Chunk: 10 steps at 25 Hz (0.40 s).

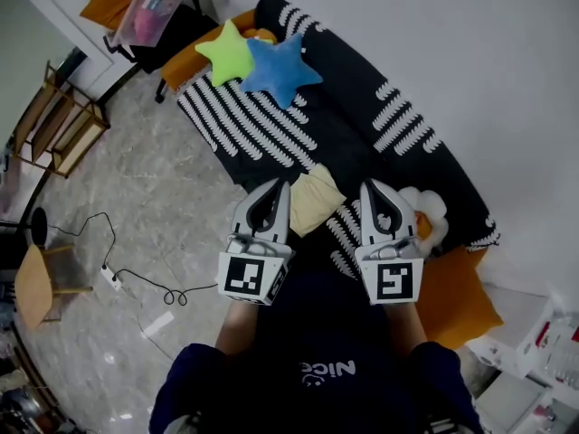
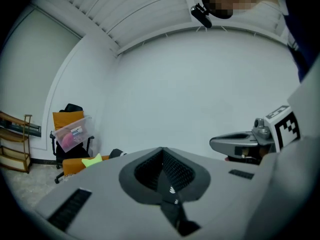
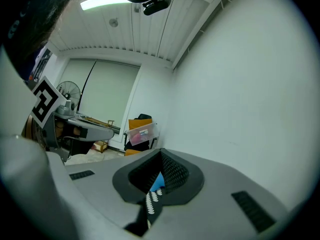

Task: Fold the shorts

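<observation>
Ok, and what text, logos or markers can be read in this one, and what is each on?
"Nice": white print, seen upside down, on the dark cloth in front of the person.
Square black-and-white code markers, no letters: on the cubes of the left gripper and right gripper.
Label inside the clear plastic box: too small to read.
Red print on the white boxes: too blurred to read.

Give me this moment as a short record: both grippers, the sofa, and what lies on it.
left gripper: shut, nothing seen held
right gripper: shut, nothing seen held
sofa cover: black with white stripes
green star cushion: far end of sofa
blue star cushion: beside the green one
pale yellow cloth: on sofa, ahead between both grippers; shorts or not, unclear
</observation>
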{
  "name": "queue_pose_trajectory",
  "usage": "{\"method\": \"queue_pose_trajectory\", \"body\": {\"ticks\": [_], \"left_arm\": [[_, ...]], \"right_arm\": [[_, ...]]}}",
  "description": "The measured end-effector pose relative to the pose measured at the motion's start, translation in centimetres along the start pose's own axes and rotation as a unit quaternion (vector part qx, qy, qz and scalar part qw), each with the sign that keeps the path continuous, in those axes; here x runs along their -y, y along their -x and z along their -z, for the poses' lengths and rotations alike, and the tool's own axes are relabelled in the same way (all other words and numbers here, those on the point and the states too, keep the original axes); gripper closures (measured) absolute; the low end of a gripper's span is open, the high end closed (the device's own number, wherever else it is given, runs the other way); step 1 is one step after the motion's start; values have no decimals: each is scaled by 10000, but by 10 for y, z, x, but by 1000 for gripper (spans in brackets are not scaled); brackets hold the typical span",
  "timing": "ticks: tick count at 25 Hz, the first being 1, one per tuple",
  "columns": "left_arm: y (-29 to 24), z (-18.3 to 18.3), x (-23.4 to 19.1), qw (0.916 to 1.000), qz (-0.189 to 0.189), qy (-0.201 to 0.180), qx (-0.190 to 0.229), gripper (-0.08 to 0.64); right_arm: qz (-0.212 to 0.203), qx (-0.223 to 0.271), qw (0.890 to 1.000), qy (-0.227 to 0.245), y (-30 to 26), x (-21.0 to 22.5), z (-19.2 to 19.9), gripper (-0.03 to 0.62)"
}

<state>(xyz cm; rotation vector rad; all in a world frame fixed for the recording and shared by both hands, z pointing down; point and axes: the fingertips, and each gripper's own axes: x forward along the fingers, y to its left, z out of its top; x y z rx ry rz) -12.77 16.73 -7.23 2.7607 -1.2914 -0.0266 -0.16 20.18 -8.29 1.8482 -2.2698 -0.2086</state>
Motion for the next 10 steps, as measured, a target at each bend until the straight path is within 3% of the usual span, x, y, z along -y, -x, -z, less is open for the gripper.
{"method": "queue_pose_trajectory", "body": {"ticks": [4, 10], "left_arm": [[3, 0, 2, 9999, -83, -58, -10, 557], [3, 1, 5, 9999, 99, -11, -17, 557]], "right_arm": [[-82, -92, 9999, -5, 3, -3, 6, 584], [-61, 3, 9999, 114, 4, 1, 10, 584]]}}
